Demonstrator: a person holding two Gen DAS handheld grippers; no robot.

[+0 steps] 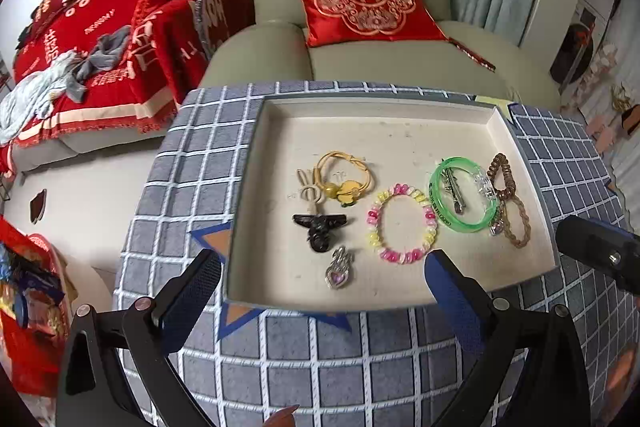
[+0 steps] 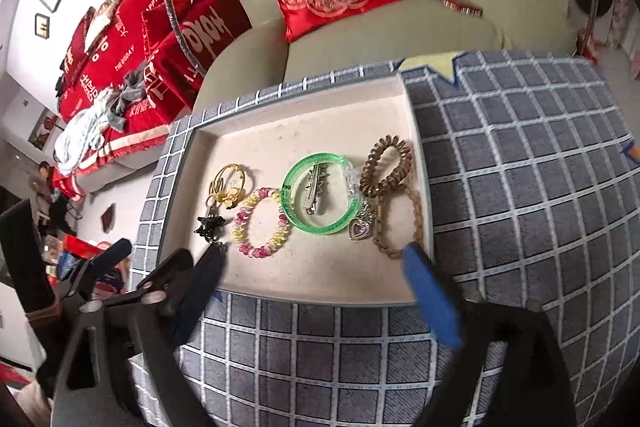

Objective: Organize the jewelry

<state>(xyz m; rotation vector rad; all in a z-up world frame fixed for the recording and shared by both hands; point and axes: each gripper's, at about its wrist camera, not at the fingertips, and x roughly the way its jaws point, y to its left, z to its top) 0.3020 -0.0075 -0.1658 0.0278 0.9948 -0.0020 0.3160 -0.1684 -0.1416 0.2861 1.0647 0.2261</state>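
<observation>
Left gripper point(image 1: 322, 283) wide open, nothing held; its fingers point(image 1: 192, 291) straddle the near edge of the cream tray point(image 1: 360, 123), tips low over the near rim; silver heart pendant point(image 1: 339, 269) lies just ahead, between the two tips, nearer the left one; black claw clip point(image 1: 319, 227) a bit farther ahead of it; cream knotted charm point(image 1: 310, 189) and yellow hair tie with a yellow flower point(image 1: 346, 175) beyond that, touching each other; pink-and-yellow bead bracelet point(image 1: 401, 223) just ahead of the right fingertip.

Right gripper point(image 2: 316, 259) also spread wide, empty; its left fingertip sits by the black claw clip point(image 2: 208, 225) at the tray's point(image 2: 304, 107) near-left part; the right fingertip point(image 2: 424, 279) touches or overlaps the near end of the braided brown hair tie point(image 2: 398, 223), can't tell contact; bead bracelet point(image 2: 262, 221) between the tips, slightly left; green bangle point(image 2: 322, 193) ahead of centre with a metal hair clip point(image 2: 314, 193) lying inside its ring; clear piece point(image 2: 352, 181) over the bangle's right side; second heart pendant point(image 2: 359, 225) at the bangle's near-right edge, touching the braided tie; brown coil hair tie point(image 2: 386, 165) ahead of the right tip, near the tray's right wall.

Tray sits on a grey checked cloth point(image 2: 520, 167).
</observation>
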